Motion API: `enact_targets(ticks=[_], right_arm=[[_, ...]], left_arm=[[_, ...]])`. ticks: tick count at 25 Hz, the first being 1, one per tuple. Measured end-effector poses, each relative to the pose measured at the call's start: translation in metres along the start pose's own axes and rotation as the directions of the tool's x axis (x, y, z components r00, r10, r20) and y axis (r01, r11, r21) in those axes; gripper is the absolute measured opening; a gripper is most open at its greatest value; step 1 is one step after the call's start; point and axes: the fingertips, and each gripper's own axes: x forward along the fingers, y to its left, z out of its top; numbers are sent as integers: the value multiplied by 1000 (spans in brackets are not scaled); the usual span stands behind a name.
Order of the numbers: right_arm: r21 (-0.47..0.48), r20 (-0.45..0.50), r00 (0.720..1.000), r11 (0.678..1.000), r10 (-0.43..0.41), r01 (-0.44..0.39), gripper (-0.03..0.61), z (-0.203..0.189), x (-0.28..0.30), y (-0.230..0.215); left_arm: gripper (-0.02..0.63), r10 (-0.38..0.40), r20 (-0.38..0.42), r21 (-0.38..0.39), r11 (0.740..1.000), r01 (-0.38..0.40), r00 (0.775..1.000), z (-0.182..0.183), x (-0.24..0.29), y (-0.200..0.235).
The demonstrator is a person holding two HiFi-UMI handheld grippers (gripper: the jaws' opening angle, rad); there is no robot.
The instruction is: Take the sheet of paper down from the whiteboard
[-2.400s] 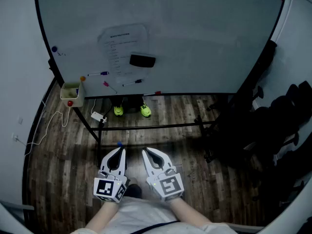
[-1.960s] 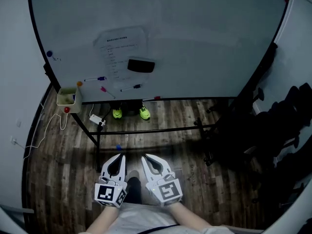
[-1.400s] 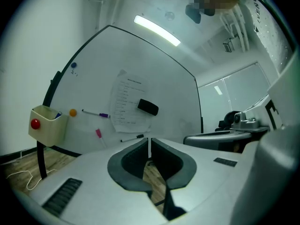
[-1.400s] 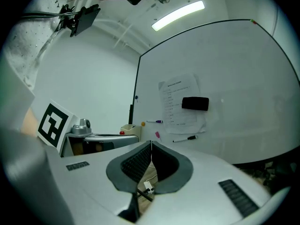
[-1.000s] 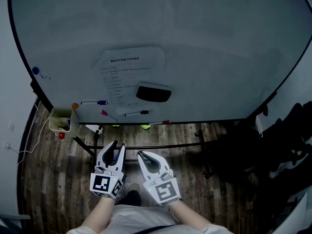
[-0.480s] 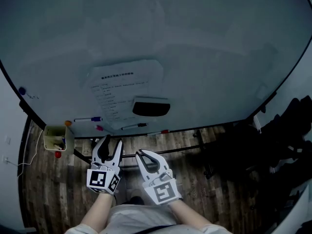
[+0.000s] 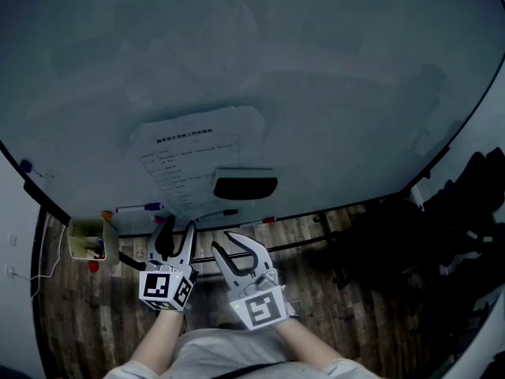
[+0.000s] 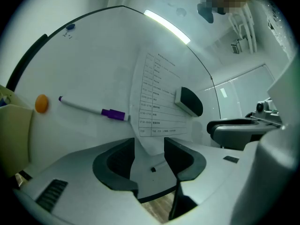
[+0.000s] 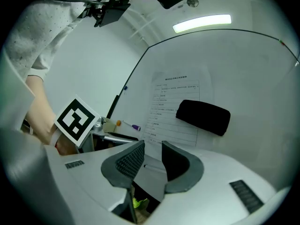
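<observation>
Nothing is done yet. On the whiteboard (image 7: pixel 316 69) ahead of my 2 tools, the sheet of paper (image 7: pixel 197 152) still hangs, pinned by the black eraser (image 7: pixel 245 186) just beyond my right tool (image 7: pixel 229 243). Freeing the sheet and lifting it off remain. My left tool (image 7: pixel 175 229) is opening wide and the right is opening partway. Both are empty and touch nothing.
</observation>
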Motion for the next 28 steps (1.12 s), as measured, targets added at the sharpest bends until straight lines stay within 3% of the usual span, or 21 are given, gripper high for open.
enact_targets(ticks=[13,19,24,28], right_arm=[[-97,79,994,993,69,-61,149,29,4,-29],[-159,101,990,984,103,-86,156,42,-4,-43],[-234,112,989,970,97,-68,169,50,-6,-48],[-343,127,991,939,50,-4,203,58,-9,-56]], left_arm=[[196,126,-18,-82,989,-127,992,-2,12,10],[193,201,-14,-78,976,-202,979,2,14,14],[116,213,-7,-75,974,-213,977,6,16,12],[47,218,-3,-76,973,-218,976,8,14,11]])
